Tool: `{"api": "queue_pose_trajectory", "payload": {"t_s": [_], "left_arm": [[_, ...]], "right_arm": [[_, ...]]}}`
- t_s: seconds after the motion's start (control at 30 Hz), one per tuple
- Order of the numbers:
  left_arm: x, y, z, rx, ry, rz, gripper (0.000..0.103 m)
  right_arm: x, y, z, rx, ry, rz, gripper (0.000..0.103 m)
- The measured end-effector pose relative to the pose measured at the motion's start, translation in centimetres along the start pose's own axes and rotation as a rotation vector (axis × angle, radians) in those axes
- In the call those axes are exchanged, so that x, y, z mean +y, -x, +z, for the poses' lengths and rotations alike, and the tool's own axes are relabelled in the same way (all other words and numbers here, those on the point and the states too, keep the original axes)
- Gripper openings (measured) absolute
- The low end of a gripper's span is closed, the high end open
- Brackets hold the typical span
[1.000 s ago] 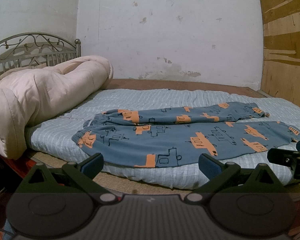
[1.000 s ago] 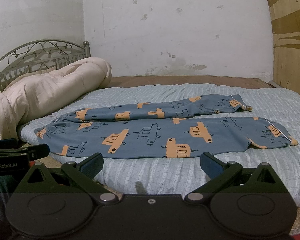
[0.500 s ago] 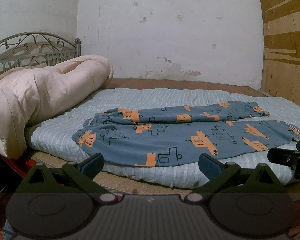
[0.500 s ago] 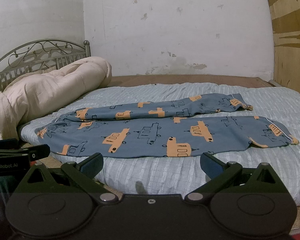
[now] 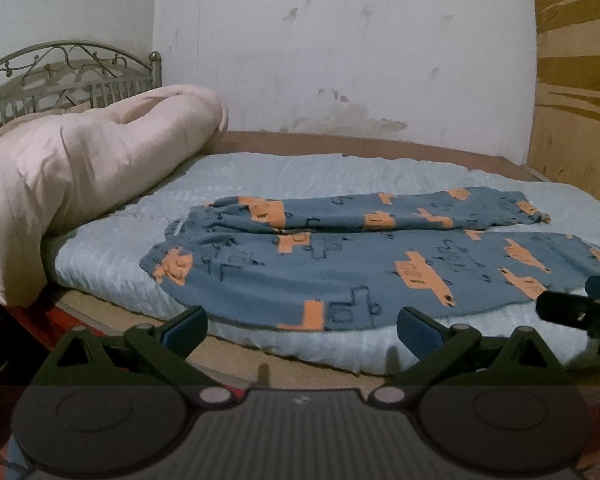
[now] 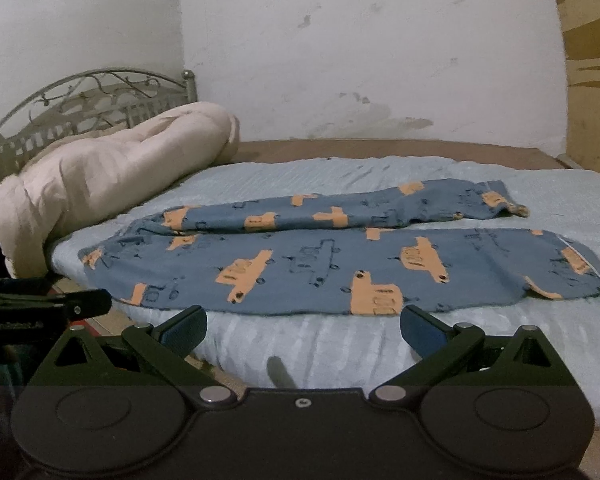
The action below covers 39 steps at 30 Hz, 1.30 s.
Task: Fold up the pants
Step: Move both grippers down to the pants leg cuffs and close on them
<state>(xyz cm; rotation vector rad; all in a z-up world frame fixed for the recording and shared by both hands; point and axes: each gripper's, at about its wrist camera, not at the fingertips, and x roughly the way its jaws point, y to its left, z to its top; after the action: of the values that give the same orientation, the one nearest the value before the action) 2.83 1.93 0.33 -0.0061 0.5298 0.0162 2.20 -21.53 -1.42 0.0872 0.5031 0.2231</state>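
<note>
The pants (image 5: 340,264), blue with an orange vehicle print, were laid out flat across the light blue quilted mattress cover (image 5: 300,172) of the bed, waistband toward the headboard end and both legs stretched toward the foot; the farther leg was slightly crumpled and lay partly against the nearer one. In the right wrist view the same pants (image 6: 340,264) were seen near the front edge of the mattress cover (image 6: 340,344). The left tool (image 5: 302,326) was held just short of the bed edge with its blue-padded fingers spread wide apart and nothing between them. The right tool (image 6: 303,326) was likewise held with its fingers wide apart and empty, close to the nearer hem side of the garment. A rolled cream comforter (image 5: 72,184) was piled at the head of the bed, against the ornate metal headboard (image 5: 60,76). Pale lettering was printed on the body of the left tool as seen at the left edge of the right wrist view, but it was too blurred to be read.
</note>
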Motion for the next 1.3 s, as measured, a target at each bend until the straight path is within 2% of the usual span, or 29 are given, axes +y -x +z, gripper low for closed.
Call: {"api": "queue_pose_trajectory", "payload": {"t_s": [0.43, 0.63, 0.77, 0.93, 1.07, 1.3], "left_arm": [[2.7, -6.4, 6.7, 0.004, -0.030, 0.069, 0.103], [5.3, -11.2, 10.0, 0.037, -0.043, 0.094, 0.103], [8.1, -15.1, 12.2, 0.064, -0.066, 0.102, 0.103], [11.2, -20.3, 15.0, 0.078, -0.088, 0.045, 0.103], [12.3, -24.3, 16.7, 0.091, -0.131, -0.059, 0.103], [10.7, -29.7, 18.1, 0.159, -0.268, -0.188, 0.103]], "right_arm": [[-2.0, -7.6, 5.6, 0.023, 0.020, 0.170, 0.102], [-2.9, -12.3, 9.5, 0.064, 0.080, 0.206, 0.102], [-4.3, -16.1, 12.4, 0.093, 0.177, 0.247, 0.102], [-6.5, -22.7, 15.4, 0.161, 0.291, 0.329, 0.102], [-7.8, -28.2, 16.9, 0.220, 0.320, 0.360, 0.102], [-7.5, -35.1, 18.0, 0.320, 0.360, 0.404, 0.096]]}}
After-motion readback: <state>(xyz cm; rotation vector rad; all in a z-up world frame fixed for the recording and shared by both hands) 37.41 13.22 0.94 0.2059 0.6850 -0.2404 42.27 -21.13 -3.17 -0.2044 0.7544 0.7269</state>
